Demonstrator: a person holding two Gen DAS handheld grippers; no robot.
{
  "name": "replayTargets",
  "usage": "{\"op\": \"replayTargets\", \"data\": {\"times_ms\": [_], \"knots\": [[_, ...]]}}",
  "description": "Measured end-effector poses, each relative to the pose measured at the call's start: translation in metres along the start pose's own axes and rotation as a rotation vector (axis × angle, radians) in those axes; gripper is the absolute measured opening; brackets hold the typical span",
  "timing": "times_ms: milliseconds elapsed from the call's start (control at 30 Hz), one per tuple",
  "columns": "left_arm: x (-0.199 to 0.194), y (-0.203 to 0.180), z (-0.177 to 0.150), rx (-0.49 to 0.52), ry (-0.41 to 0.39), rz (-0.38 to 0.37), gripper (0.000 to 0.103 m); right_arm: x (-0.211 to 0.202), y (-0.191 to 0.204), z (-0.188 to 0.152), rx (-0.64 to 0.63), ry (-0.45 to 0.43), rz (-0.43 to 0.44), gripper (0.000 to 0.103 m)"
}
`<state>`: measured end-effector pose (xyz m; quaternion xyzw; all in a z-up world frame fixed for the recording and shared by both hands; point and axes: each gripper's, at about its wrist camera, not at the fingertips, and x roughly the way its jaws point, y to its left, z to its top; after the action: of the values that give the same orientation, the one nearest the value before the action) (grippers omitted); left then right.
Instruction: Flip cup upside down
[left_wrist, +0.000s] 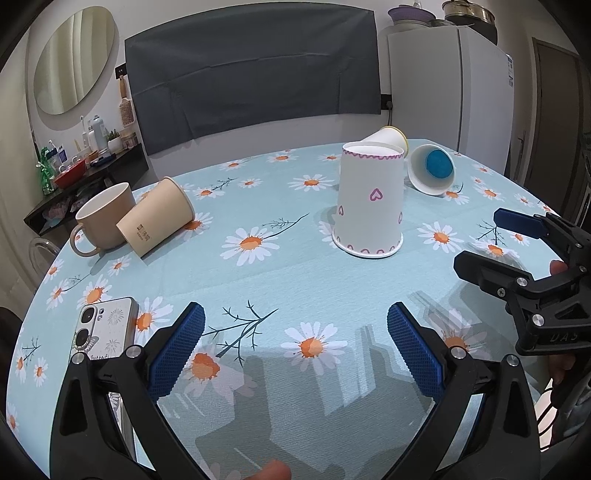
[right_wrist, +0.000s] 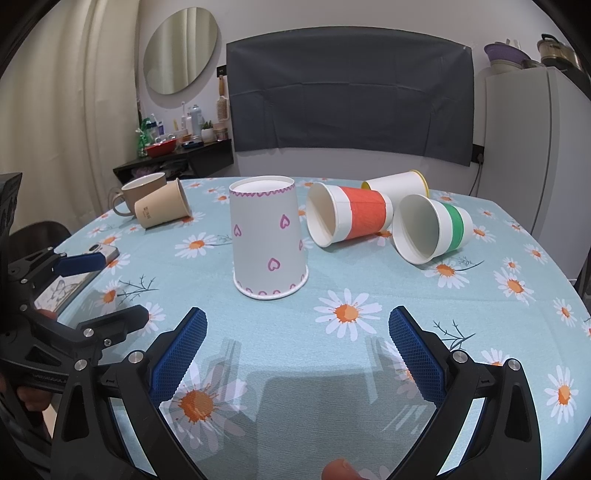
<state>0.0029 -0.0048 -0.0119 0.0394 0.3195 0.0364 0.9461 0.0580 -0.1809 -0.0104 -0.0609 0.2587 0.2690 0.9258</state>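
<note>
Here the heart cup (right_wrist: 269, 238) stands upside down on the worktop (right_wrist: 369, 280), its wide rim flat on the daisy cloth and its narrow base upward; it is the landmark for everything else. To its right in the right wrist view lie an orange-banded cup (right_wrist: 349, 218) and a green-banded cup (right_wrist: 432, 229), both on their sides with mouths toward the camera, and a yellow-rimmed cup (right_wrist: 399, 183) behind them is partly covered by the two. In the left wrist view the heart cup hides most of the yellow-rimmed one, and a tipped cup (left_wrist: 431, 169) just right of it shows a blue base, its band out of sight. Far left of the heart cup, a tan paper cup (left_wrist: 157, 216) leans against a beige mug (left_wrist: 105, 218). A phone (left_wrist: 105, 330), nearer and left, is partly hidden behind the left gripper's frame.

The left gripper (left_wrist: 295, 350) hovers low in front of the heart cup, jaws spread wide and holding nothing. The right gripper (right_wrist: 297, 352) sits likewise before the cup, jaws wide apart and empty. Each gripper's body is cut off at the edge of the other's view.
</note>
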Motion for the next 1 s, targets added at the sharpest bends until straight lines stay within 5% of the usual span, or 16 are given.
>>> {"op": "replayTargets", "data": {"times_ms": [1000], "knots": [[0.0006,0.0069,0.0002,-0.045,0.003,-0.027,0.097,-0.0032,-0.0023,-0.0018,0.022,-0.004,0.01,0.095]]}}
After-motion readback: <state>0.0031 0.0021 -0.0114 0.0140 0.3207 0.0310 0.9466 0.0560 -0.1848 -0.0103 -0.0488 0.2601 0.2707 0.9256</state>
